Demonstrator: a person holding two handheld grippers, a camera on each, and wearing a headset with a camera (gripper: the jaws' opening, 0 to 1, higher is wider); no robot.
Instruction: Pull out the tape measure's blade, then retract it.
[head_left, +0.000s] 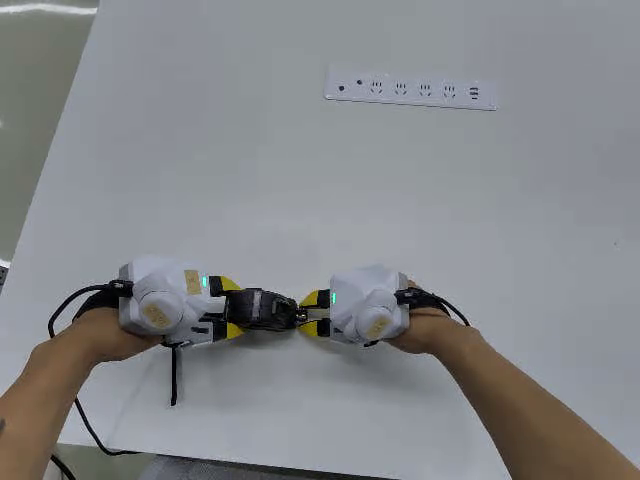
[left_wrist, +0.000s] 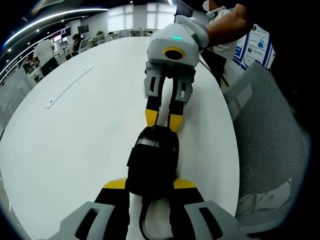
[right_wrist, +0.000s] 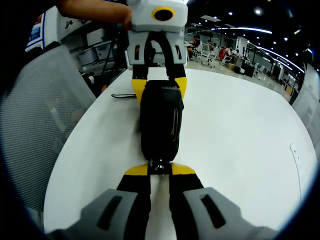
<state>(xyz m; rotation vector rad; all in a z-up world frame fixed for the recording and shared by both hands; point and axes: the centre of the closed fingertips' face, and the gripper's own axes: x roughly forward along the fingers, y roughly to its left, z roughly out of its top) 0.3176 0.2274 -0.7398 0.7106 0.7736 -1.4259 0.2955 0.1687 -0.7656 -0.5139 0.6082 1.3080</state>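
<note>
My left tool is closed on the black plastic tape measure case. Its yellow-tipped jaws clamp both sides of the case's near end in the left gripper view, and the case lies flat on the white desk. My right tool is nearly closed, with its yellow tips pinching the small metal blade tip at the case's mouth. I see no length of blade out between that tip and the case.

In the head view the two tools point at each other at the near edge of the desk. The left tool is on the left, the right tool on the right, and the tape measure case sits between them, touching both. The person's left hand and right hand hold the white tool bodies from the outer sides, forearms coming in from the near corners. A green light is on atop each tool body.

A black cable hangs from the left tool over the near desk edge. A white power strip lies far back on the desk, right of centre and well apart from the tools. A grey mesh chair back stands just beside the desk edge.
</note>
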